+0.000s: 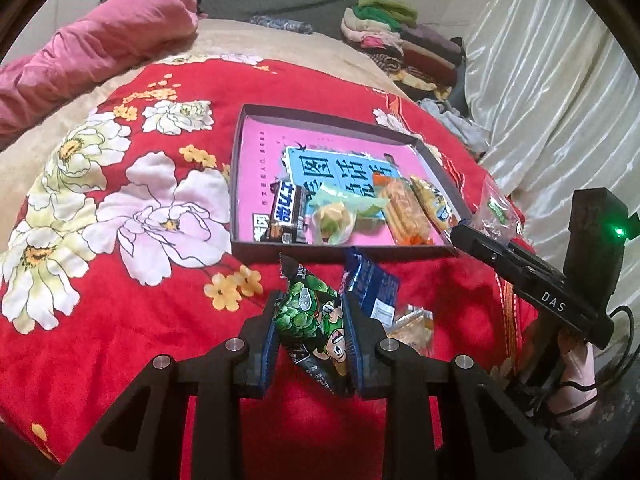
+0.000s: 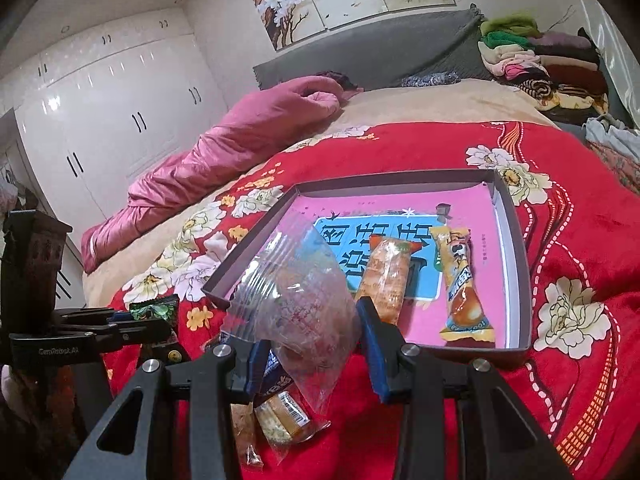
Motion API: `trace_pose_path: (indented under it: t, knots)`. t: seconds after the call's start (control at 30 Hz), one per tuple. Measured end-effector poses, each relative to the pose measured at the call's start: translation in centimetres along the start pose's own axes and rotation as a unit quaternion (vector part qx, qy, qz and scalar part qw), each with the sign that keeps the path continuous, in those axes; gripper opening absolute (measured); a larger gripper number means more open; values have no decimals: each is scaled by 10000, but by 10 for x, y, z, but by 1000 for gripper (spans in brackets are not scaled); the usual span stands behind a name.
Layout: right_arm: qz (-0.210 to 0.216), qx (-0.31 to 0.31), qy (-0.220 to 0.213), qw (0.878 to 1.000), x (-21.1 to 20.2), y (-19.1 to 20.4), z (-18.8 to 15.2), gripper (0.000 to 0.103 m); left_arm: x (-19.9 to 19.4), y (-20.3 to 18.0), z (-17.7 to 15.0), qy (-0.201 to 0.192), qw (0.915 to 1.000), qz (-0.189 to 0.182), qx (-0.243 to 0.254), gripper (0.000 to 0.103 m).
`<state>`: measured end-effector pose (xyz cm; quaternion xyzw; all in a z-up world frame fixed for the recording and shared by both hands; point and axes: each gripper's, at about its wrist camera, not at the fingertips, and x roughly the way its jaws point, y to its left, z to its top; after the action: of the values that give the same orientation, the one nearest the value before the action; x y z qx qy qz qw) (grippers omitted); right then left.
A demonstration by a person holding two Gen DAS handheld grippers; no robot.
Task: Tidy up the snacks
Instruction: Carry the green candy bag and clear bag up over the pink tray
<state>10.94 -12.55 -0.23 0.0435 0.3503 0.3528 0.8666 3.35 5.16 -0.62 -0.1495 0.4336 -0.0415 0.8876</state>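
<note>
My left gripper (image 1: pixel 310 332) is shut on a green cartoon snack packet (image 1: pixel 316 320), held above the red bedspread in front of the shallow box (image 1: pixel 240 184). The box has a pink floor and holds a dark chocolate bar (image 1: pixel 285 212), a green-wrapped cake (image 1: pixel 334 216), an orange wafer pack (image 1: pixel 404 212) and a yellow snack pack (image 1: pixel 434 200). My right gripper (image 2: pixel 310 340) is shut on a clear plastic snack bag (image 2: pixel 296 300), near the box's near corner. In the left wrist view the right gripper (image 1: pixel 460 232) reaches in from the right with that bag (image 1: pixel 496 212).
A blue packet (image 1: pixel 374 284) and clear-wrapped biscuits (image 2: pixel 280 416) lie loose on the red floral bedspread (image 1: pixel 120 200) in front of the box. A pink duvet (image 2: pixel 224 148) lies at the left, folded clothes (image 2: pixel 536 64) at the head, a white wardrobe (image 2: pixel 112 112) beyond.
</note>
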Motion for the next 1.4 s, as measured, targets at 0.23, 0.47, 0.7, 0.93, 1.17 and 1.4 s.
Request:
trace_pose_path:
  t: [0.23, 0.47, 0.7, 0.93, 1.17, 1.4]
  knots:
    - [18, -27, -58, 10000, 0, -2, 4, 42, 1, -1, 11, -93, 10000, -22, -21, 30]
    - [38, -9, -126, 9999, 0, -5, 6, 42, 7, -6, 23, -135, 9999, -44, 16, 30]
    - [0, 29, -265, 9996, -6, -9, 12, 42, 10, -14, 37, -246, 9996, -76, 106, 30]
    - [-105, 171, -392, 9990, -7, -20, 18, 42, 17, -19, 57, -396, 9991, -122, 123, 30]
    - [-177, 270, -439, 9985, -3, -29, 24, 42, 26, -15, 71, -459, 9989, -64, 61, 30]
    - [-251, 293, -459, 9982, -2, -33, 26, 42, 40, -4, 77, -417, 9991, 78, -12, 30]
